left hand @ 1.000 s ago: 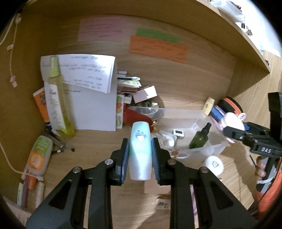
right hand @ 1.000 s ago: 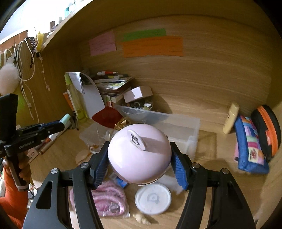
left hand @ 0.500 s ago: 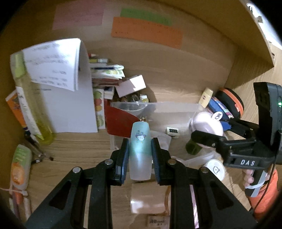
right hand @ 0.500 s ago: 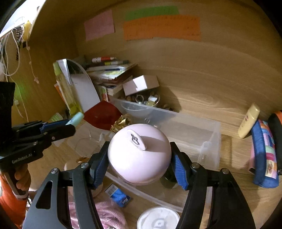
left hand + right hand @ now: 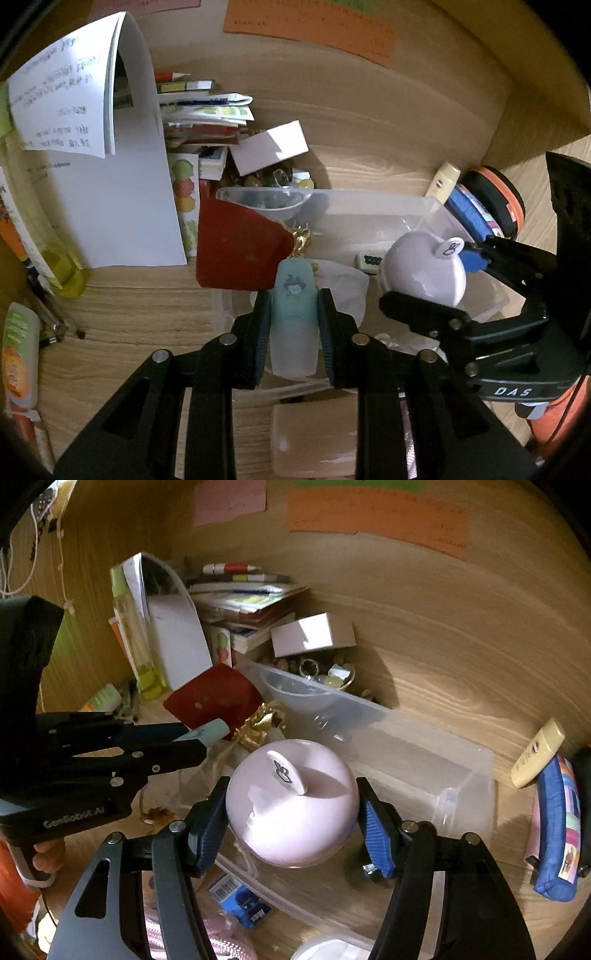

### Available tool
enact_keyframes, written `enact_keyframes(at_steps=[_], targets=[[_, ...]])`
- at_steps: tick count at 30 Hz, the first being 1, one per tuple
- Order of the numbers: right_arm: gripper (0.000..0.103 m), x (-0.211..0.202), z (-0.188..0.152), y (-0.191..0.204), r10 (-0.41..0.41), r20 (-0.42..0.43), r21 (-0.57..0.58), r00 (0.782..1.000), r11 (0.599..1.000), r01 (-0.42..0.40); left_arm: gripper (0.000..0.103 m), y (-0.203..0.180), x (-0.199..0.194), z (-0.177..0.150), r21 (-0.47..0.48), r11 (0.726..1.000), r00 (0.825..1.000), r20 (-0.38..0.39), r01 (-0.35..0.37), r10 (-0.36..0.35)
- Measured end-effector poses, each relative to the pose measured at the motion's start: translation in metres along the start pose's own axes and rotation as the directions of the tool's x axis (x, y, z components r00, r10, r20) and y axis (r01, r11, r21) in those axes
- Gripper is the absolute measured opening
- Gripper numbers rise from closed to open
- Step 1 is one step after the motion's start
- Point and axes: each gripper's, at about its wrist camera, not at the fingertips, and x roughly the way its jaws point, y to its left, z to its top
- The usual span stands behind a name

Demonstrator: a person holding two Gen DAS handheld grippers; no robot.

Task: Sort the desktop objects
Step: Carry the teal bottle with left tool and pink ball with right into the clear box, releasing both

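My left gripper (image 5: 293, 314) is shut on a small pale green tube (image 5: 294, 295) with a cartoon print, held over the near left part of a clear plastic bin (image 5: 369, 210). That tube's tip (image 5: 214, 731) also shows in the right wrist view, sticking out of the left gripper (image 5: 184, 738). My right gripper (image 5: 291, 819) is shut on a round pink jar (image 5: 295, 812) with a tab on its lid, above the same clear bin (image 5: 424, 760). In the left wrist view the pink jar (image 5: 421, 269) hangs to the right of the tube, in the right gripper (image 5: 424, 280).
A red card (image 5: 236, 251), gold foil (image 5: 258, 723) and a clear bowl (image 5: 295, 686) lie at the bin's far left. Books and a white box (image 5: 273, 147) are stacked behind. A cream tube (image 5: 537, 757) and blue pouch (image 5: 554, 830) lie right; a yellow bottle (image 5: 136, 642) stands left.
Both grippers have moved forward and down toward the clear bin, each keeping its object. The two grippers have come closer together over the bin.
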Motion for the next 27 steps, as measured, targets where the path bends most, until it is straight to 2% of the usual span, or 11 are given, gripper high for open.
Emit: enact_keyframes(at_steps=[4, 9, 15, 21, 23, 27], targets=[[0.061, 0.007, 0.001, 0.004, -0.008, -0.019, -0.019, 1.0, 1.0, 0.008, 0.024, 0.003, 0.004, 0.0, -0.009, 1.0, 1.0, -0.014, 0.008, -0.009], [0.061, 0.01, 0.001, 0.011, -0.059, -0.003, -0.056, 0.998, 0.997, 0.059, 0.025, 0.003, 0.003, -0.001, -0.005, 1.0, 0.999, -0.012, 0.031, -0.031], [0.062, 0.002, 0.002, 0.018, -0.111, 0.037, -0.097, 0.993, 0.989, 0.114, 0.035, 0.003, -0.008, -0.001, 0.002, 1.0, 0.999, 0.017, 0.03, -0.03], [0.075, -0.024, 0.006, 0.024, -0.147, 0.109, -0.113, 0.983, 0.981, 0.16, 0.041, 0.006, -0.026, -0.001, -0.017, 0.998, 0.997, 0.051, 0.055, -0.054], [0.077, -0.033, 0.005, 0.024, -0.158, 0.132, -0.114, 0.979, 0.978, 0.174, 0.047, 0.006, -0.037, -0.003, -0.017, 0.999, 0.996, 0.077, 0.046, -0.045], [0.078, -0.051, 0.0, 0.024, -0.157, 0.16, -0.105, 0.974, 0.979, 0.175, 0.055, 0.006, -0.055, -0.007, -0.003, 1.0, 0.993, 0.118, 0.018, -0.017]])
